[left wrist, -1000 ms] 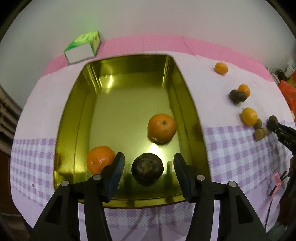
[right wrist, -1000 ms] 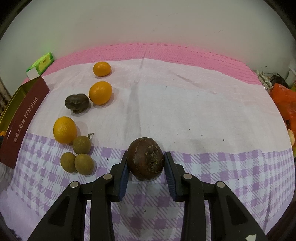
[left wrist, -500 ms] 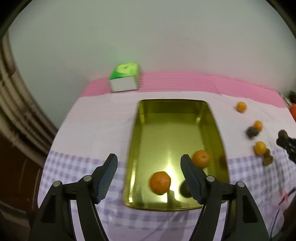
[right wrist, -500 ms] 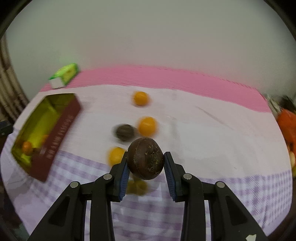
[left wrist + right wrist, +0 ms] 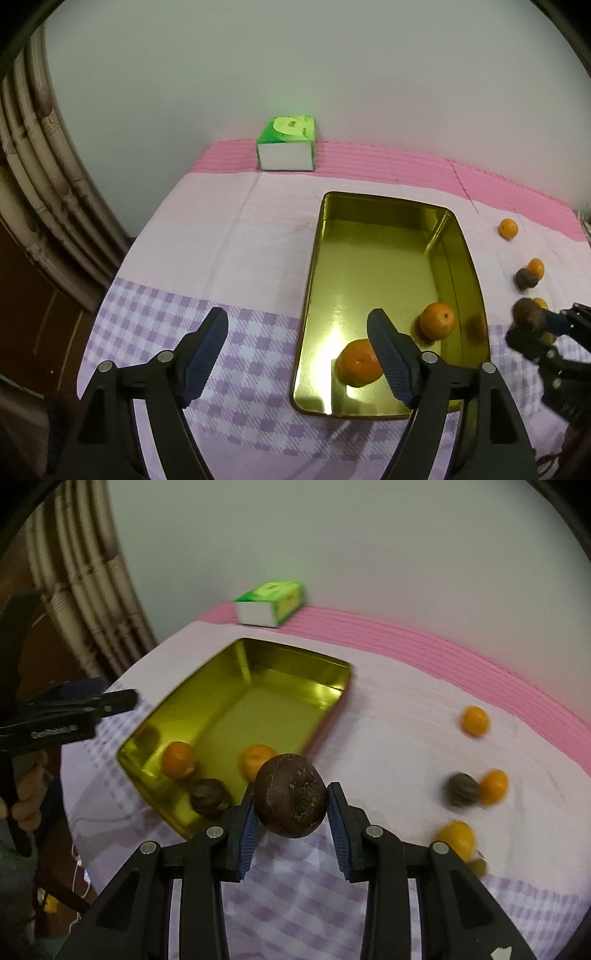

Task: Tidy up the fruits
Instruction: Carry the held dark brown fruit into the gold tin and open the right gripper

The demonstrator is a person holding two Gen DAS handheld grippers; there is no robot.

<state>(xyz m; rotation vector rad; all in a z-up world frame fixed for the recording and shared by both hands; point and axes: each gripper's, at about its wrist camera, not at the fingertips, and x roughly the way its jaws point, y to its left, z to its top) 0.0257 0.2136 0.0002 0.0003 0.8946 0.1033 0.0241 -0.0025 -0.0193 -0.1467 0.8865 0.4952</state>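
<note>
1. My right gripper (image 5: 290,825) is closed on a dark brown round fruit (image 5: 290,795). Both blue pads press its sides, and it is lifted above the checked part of the tablecloth (image 5: 388,709).
2. My left gripper (image 5: 297,356) has its jaws wide apart. They have just been opening, and nothing is between them, only the cloth below and the near left edge of the tin.
3. The gold tin tray (image 5: 280,655) lies on the cloth, left of the held fruit in the right wrist view. From the left wrist view it lies to the right of my left jaws.
4. Inside the tray are two oranges: one (image 5: 437,320) near the right wall, the other (image 5: 356,363) partly behind my left gripper's right finger.
5. A second dark fruit (image 5: 208,797) lies in the near corner of the tray. I see it only in the right wrist view.
6. On the cloth, right of the tray, more fruits lie loose: a small orange (image 5: 474,720) far back, then a dark fruit (image 5: 461,789) touching an orange (image 5: 493,786), and a yellow-orange one (image 5: 456,839) closer to me. These are blurred.
7. A green and white box (image 5: 287,147) stands at the back on the pink strip, near the wall.
8. A hand (image 5: 26,801) grips the handle of the left gripper at the left edge of the right wrist view.
</note>
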